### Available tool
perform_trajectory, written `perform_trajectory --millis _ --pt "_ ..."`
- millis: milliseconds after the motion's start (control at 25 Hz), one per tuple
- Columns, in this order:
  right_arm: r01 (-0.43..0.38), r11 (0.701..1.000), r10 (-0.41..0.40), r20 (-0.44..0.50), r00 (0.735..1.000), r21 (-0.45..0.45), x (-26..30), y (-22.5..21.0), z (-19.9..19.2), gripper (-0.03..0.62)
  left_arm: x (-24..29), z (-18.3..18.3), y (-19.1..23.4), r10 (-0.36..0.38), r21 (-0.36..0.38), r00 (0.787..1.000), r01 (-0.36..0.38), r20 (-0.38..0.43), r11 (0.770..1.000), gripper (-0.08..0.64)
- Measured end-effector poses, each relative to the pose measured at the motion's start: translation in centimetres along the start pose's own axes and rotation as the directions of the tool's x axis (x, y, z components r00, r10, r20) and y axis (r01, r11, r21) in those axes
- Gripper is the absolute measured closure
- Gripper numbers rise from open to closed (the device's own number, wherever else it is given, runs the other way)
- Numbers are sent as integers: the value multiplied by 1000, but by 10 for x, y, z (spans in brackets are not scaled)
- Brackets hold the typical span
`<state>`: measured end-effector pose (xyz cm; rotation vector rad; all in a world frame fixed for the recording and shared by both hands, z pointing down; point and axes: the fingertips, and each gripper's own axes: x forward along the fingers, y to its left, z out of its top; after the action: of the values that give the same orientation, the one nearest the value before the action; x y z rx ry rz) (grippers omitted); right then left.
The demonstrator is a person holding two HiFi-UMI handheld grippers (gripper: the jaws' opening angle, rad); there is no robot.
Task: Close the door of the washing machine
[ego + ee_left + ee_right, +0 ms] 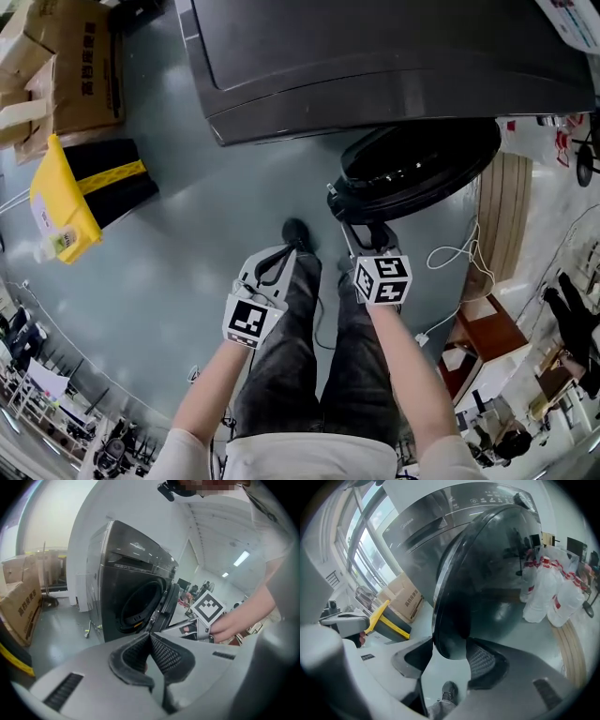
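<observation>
The dark grey washing machine (pixel 375 56) fills the top of the head view. Its round dark door (pixel 422 164) swings out toward me, partly open. My right gripper (pixel 358 225) reaches the door's near edge. In the right gripper view the door's rim (pixel 450 639) sits between the jaws of the right gripper (pixel 451 649), which stand wide and do not clearly press on it. My left gripper (pixel 281 255) hangs over my left leg, away from the door. Its pads (pixel 161 651) meet at the tip with nothing between them. The left gripper view shows the drum opening (pixel 138 604).
Cardboard boxes (pixel 75 66) and a yellow-and-black bin (pixel 80 192) stand on the grey floor at the left. A white cable (pixel 455 255) and a wooden board (pixel 506 211) lie right of the door. White bottles (pixel 548 595) stand beyond the door. My shoe (pixel 296 231) is near the machine.
</observation>
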<state>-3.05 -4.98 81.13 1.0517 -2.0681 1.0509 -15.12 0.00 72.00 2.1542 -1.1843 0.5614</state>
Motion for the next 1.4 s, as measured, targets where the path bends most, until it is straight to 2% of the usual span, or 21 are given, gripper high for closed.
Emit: perform_trajectory --millis 440,880,1040,1120,1240,1400 --pt "-10 998 13 43 999 -66 41 23 53 356 -18 2 45 61 -59 998 -59 31 996 554" --pt "38 991 -24 112 993 -128 81 31 112 376 -28 10 76 90 -93 994 -84 62 992 554" --pt "82 989 -66 130 989 -120 84 26 116 426 -27 8 83 102 -125 993 -95 52 988 554" --pt "102 988 -86 134 987 -115 85 24 116 446 -27 9 87 99 -112 993 -92 58 989 554" --pt "117 987 -102 132 986 -111 87 24 116 454 -26 6 90 101 -128 994 -94 49 987 554" --pt "118 988 -105 127 986 -101 87 24 117 456 -23 9 89 95 -109 994 -88 61 990 554"
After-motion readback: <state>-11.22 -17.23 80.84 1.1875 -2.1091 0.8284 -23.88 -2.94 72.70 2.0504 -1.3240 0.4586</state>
